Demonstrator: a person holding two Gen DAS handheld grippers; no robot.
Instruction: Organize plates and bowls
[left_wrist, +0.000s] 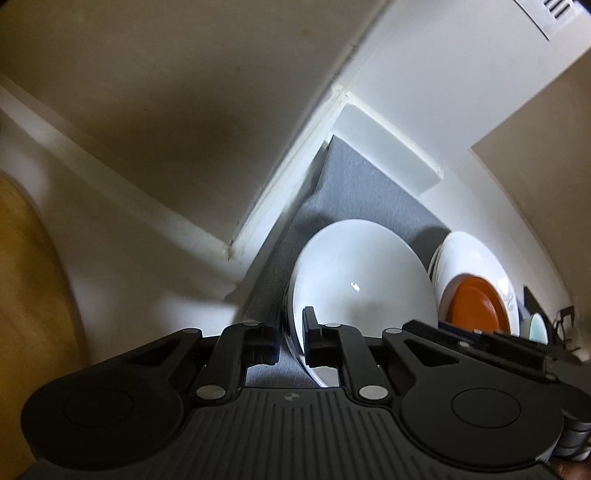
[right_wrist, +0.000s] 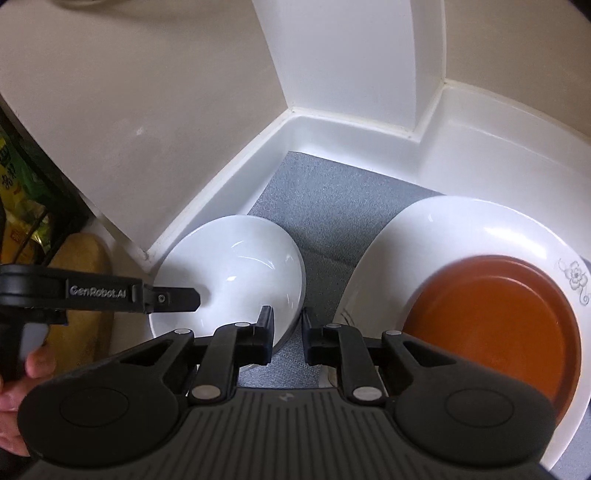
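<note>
A white bowl (left_wrist: 354, 280) sits on a grey mat (left_wrist: 354, 184) inside a white cabinet shelf. My left gripper (left_wrist: 290, 336) straddles the bowl's near rim, one finger outside and one inside, jaws narrowly apart around the rim. In the right wrist view the bowl (right_wrist: 236, 273) lies left, with the left gripper's finger (right_wrist: 173, 299) reaching over its rim. My right gripper (right_wrist: 288, 339) hovers empty, jaws slightly apart, over the mat (right_wrist: 332, 206) between the bowl and a white flowered plate (right_wrist: 461, 229) carrying an orange plate (right_wrist: 495, 325).
White shelf walls and raised lip (right_wrist: 229, 177) close in behind and left. The stacked plates also show in the left wrist view (left_wrist: 476, 295), with a pale green dish (left_wrist: 535, 328) beyond. A wooden surface (left_wrist: 33, 295) lies far left.
</note>
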